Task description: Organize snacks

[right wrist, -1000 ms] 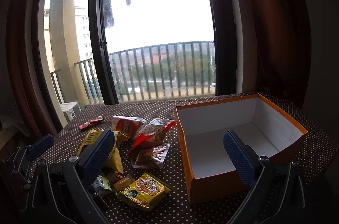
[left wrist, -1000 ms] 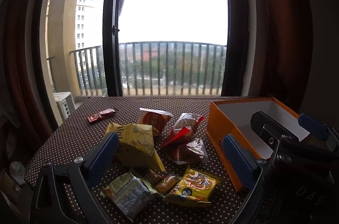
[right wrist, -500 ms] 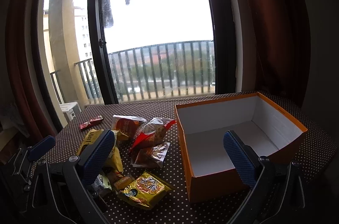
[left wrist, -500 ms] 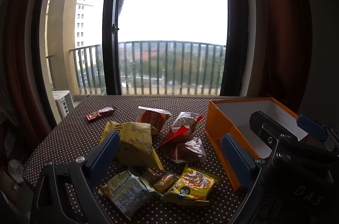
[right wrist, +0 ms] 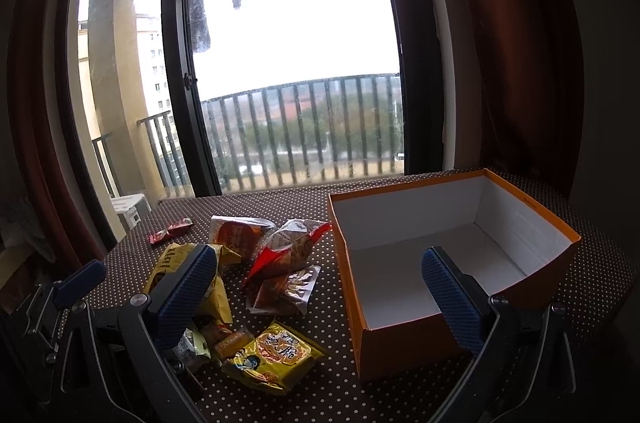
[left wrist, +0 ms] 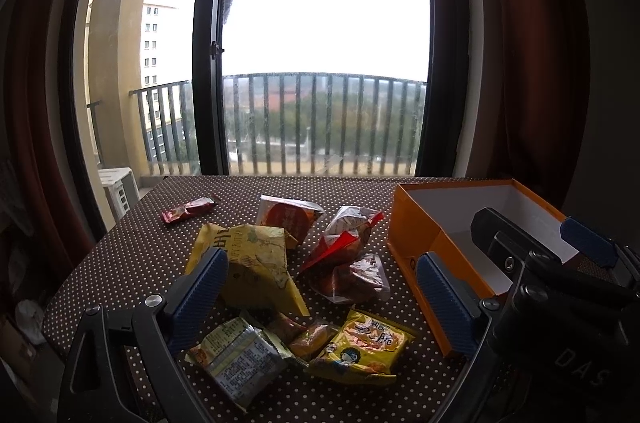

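Jaws of both grippers gape wide, holding nothing.
Snack packets (left wrist: 276,287) lie heaped on the dotted tabletop (left wrist: 128,263) beside an orange box (right wrist: 452,263).

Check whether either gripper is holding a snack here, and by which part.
Nothing is held. The left gripper and right gripper are both open and empty, above the snack packets; the orange cardboard box holds nothing.

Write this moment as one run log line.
left gripper: open | right gripper: open | box: empty | snacks: on table
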A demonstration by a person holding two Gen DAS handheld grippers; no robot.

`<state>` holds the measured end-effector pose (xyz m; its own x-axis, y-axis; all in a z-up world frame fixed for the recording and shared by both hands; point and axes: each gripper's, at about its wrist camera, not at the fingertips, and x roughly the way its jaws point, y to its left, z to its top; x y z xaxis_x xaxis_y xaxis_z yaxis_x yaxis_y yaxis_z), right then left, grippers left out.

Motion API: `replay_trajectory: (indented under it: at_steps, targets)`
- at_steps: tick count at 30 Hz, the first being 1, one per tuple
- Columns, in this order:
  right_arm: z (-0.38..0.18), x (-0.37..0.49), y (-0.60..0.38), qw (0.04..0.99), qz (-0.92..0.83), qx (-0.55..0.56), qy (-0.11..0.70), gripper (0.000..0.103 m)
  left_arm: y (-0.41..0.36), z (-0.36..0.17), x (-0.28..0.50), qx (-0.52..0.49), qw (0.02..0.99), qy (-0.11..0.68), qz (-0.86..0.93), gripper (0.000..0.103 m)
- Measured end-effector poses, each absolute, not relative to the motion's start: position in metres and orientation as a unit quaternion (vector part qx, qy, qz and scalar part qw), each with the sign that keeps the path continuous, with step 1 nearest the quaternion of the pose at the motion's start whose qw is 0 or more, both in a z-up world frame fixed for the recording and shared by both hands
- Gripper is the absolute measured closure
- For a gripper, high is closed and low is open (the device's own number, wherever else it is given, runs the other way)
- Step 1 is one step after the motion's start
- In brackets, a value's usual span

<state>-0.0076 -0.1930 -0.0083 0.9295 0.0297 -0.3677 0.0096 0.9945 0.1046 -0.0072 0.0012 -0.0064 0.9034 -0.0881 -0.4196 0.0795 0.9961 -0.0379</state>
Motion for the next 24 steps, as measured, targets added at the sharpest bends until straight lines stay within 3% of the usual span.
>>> replay_trajectory:
  at_steps: [24]
  targets:
    - [-0.0086, -0.0061, -0.1967, 0.974, 0.031, 0.076, 0.210, 0.000, 0.0001, -0.0067, -0.0112, -0.022, 0.975, 0.216, -0.049, 0.012]
